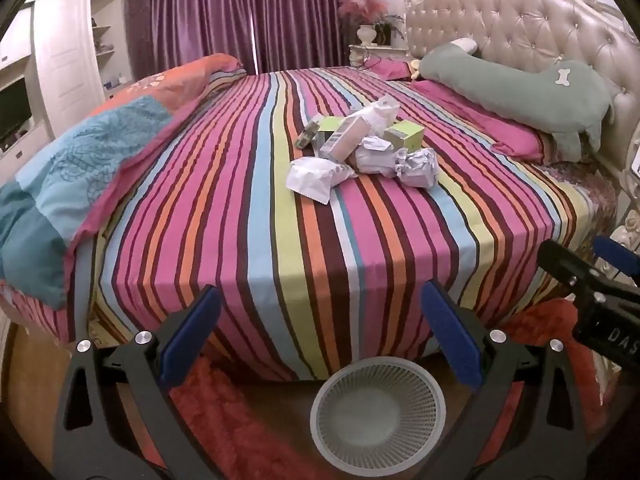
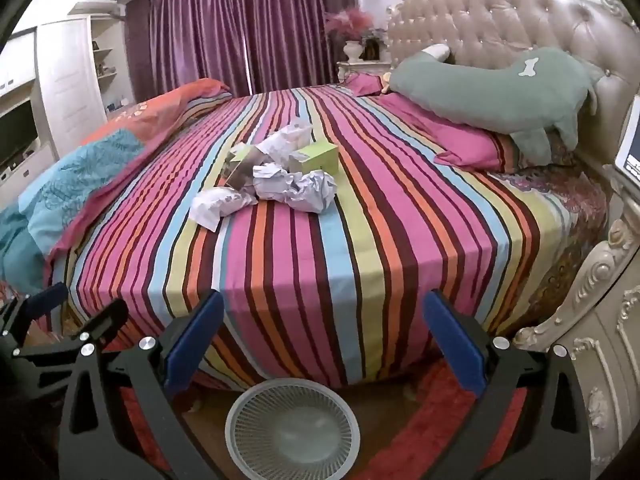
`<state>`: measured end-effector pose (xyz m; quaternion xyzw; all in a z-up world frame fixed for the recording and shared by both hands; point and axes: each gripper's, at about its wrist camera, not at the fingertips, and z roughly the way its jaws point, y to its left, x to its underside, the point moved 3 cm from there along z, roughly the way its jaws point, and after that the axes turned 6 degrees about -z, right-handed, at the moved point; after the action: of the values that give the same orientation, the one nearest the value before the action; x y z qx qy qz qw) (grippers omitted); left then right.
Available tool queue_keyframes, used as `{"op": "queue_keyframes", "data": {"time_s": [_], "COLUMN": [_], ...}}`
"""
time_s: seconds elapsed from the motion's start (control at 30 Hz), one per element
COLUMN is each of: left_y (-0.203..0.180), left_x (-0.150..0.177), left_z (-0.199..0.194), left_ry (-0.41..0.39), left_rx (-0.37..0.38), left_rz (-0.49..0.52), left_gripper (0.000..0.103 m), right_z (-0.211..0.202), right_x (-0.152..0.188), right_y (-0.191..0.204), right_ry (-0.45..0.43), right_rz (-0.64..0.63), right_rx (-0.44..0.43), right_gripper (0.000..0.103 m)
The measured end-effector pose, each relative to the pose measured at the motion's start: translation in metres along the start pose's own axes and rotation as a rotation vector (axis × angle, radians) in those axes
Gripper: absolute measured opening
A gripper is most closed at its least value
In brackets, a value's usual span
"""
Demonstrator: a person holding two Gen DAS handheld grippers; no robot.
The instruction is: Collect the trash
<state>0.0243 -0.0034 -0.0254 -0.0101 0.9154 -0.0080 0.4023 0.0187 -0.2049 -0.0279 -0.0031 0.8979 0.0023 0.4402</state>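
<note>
Your left gripper (image 1: pixel 320 320) and right gripper (image 2: pixel 324 320) both hang with jaws spread wide, nothing between them, short of the bed's near edge. Nothing collected yet: the white mesh bin (image 1: pixel 378 412) on the floor below that edge looks empty, though its bottom is hazy. The trash pile (image 1: pixel 360 148) sits mid-bed, well beyond the bin: crumpled paper, green cartons, a pinkish box, a flat white wrapper.
</note>
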Motion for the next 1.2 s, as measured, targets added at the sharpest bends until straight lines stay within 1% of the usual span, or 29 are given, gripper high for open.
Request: {"op": "queue_keyframes", "data": {"time_s": [0.23, 1.2], "left_y": [0.0012, 0.0021], "left_x": [0.0012, 0.0056], "left_z": [-0.0029, -0.0008], "left_ry": [-0.003, 0.009], "left_rx": [0.005, -0.002], "left_rz": [-0.003, -0.020], "left_gripper": [0.097, 0.097], "right_z": [-0.0025, -0.0014], "right_x": [-0.0009, 0.0011], "right_y": [0.0054, 0.0022], "right_ry": [-0.001, 0.010], "right_rz": [-0.028, -0.010], "right_rx": [0.005, 0.009], "right_gripper": [0.095, 0.095]}}
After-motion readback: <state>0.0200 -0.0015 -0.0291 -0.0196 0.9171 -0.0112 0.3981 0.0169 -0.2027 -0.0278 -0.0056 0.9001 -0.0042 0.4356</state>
